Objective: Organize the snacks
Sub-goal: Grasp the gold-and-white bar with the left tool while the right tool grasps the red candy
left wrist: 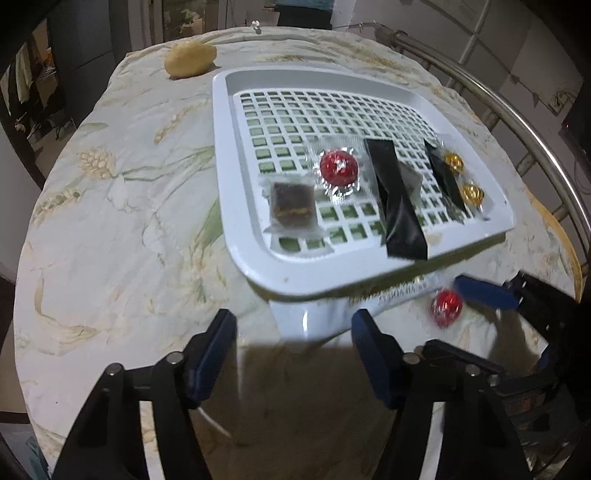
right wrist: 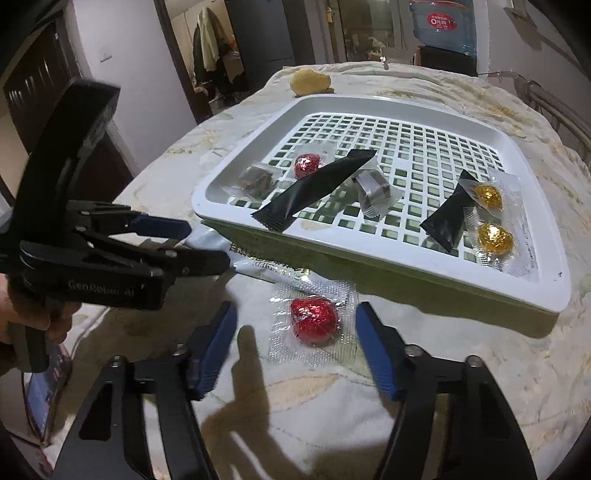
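A white slotted tray on the table holds a red foil ball, a brown cake, two black sachets and two gold foil balls. A white snack packet lies half under the tray's near edge. My left gripper is open just before that packet; in the right wrist view it reaches the packet's end. A wrapped red foil ball lies on the cloth. My right gripper is open around it.
A yellowish bun sits at the table's far edge. The round table has a floral cloth. A metal chair rail curves behind at the right. A water bottle stands at the back.
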Demonstrator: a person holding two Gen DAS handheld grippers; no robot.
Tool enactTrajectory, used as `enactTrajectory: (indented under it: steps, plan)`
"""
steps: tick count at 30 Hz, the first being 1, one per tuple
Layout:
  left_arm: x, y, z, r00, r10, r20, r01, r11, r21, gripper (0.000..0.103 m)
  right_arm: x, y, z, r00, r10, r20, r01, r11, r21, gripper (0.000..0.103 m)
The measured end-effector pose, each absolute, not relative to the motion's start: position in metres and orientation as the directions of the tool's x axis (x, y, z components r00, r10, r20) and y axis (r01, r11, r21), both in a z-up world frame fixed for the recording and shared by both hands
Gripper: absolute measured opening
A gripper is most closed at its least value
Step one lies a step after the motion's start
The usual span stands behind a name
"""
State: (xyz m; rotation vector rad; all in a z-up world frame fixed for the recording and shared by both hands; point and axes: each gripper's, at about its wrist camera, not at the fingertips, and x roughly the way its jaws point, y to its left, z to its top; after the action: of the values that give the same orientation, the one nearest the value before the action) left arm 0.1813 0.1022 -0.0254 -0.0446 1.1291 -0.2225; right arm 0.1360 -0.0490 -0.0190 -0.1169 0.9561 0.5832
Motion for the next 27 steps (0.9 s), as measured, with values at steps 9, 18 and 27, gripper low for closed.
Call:
enactTrajectory:
  steps: [9,18,27]
  plan:
    - [0.182,0.095,-0.025,0.397,-0.245,-0.885,0.152,0.968,-0.2,0.031,0.135,-0.06,-0.024,0.417,0.441,-0.795,-0.507,0.839,0.2,0.043]
    - [0.155,0.094,-0.015,0.396,-0.309,-0.865,0.171,0.95,-0.261,0.018,0.115,-0.08,-0.013,0.407,0.474,-0.781,-0.516,0.825,0.231,0.039]
    - [0.109,0.075,0.0,0.394,-0.349,-0.85,0.221,0.934,-0.281,0.012,0.097,-0.114,0.001,0.442,0.485,-0.754,-0.485,0.837,0.254,0.039]
